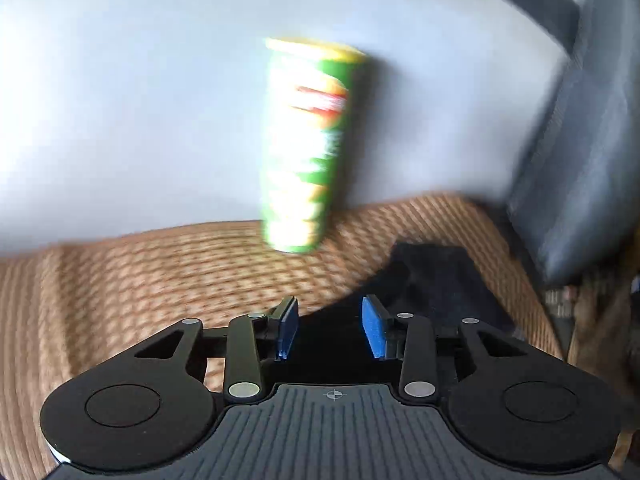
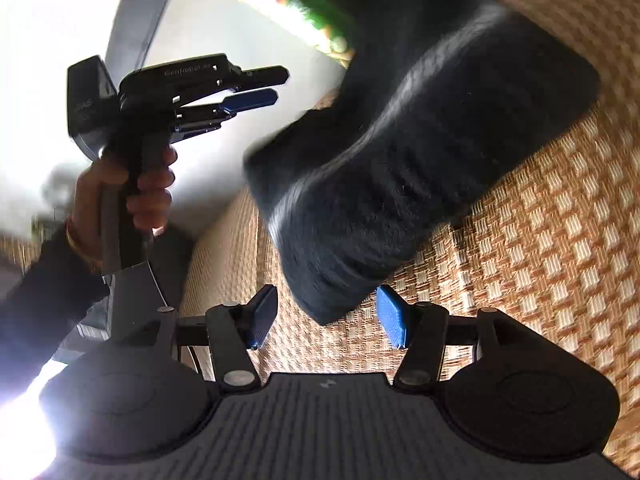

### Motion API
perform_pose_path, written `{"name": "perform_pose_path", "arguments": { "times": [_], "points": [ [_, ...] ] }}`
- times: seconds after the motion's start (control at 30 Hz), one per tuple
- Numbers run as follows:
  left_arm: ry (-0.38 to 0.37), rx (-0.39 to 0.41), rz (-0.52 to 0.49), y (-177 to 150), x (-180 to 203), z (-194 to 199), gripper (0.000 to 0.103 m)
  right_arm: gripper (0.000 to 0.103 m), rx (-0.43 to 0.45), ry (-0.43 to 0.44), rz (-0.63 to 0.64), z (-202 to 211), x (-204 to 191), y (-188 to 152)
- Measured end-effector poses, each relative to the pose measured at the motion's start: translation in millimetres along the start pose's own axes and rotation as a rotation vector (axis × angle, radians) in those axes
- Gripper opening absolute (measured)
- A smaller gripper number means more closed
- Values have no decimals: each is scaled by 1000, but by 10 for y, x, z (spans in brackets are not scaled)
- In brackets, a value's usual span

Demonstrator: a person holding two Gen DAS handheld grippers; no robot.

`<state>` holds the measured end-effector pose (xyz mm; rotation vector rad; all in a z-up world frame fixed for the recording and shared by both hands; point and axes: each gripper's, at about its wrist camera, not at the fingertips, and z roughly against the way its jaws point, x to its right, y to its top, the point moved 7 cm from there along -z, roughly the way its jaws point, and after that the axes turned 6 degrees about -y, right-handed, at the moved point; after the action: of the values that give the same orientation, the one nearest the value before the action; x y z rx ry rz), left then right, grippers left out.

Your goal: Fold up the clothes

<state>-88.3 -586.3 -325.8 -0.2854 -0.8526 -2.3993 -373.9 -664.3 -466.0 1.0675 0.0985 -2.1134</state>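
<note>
So both frames are pretty motion-blurred. The dark folded garment (image 2: 420, 152) lies on a woven orange-tan checked mat (image 2: 540, 240), filling the centre and upper right of the right wrist view; in the left wrist view it's only a dark patch at lower centre-right, just past the blue pads. The right gripper (image 2: 326, 320) has its jaws apart with nothing pinched, the cloth's near corner sitting just ahead of them. The left gripper (image 1: 330, 330) is also open and empty; it appears at upper left of the right view, held by a hand (image 2: 132, 192). A green chip can (image 1: 308, 144) stands at the mat's far edge, next to the garment.
</note>
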Motion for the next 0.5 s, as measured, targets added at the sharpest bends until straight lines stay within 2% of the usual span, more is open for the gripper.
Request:
{"name": "perform_pose_path", "arguments": {
  "times": [0.07,0.1,0.17,0.23,0.33,0.4,0.47,0.5],
  "points": [
    [7,21,70,-174,-172,192,64,62,71,-7,72,192,-6,211],
    [1,9,103,-322,-214,224,65,65,112,-16,110,290,-7,346],
    [7,-9,178,-655,-224,252,66,72,186,-60,206,409,9,690],
    [1,-8,261,-889,-257,195,68,74,226,-127,294,420,68,1038],
    [-25,-11,358,-1134,-263,57,71,75,156,-201,352,164,278,1424],
    [-29,-9,378,-1142,-239,-16,74,75,89,-245,358,-45,443,1607],
    [-43,-12,382,-1078,-236,-93,78,76,36,-242,352,-196,549,1706],
    [-49,-23,381,-1043,-250,-163,79,78,3,-205,328,-243,619,1731]
  ]
}}
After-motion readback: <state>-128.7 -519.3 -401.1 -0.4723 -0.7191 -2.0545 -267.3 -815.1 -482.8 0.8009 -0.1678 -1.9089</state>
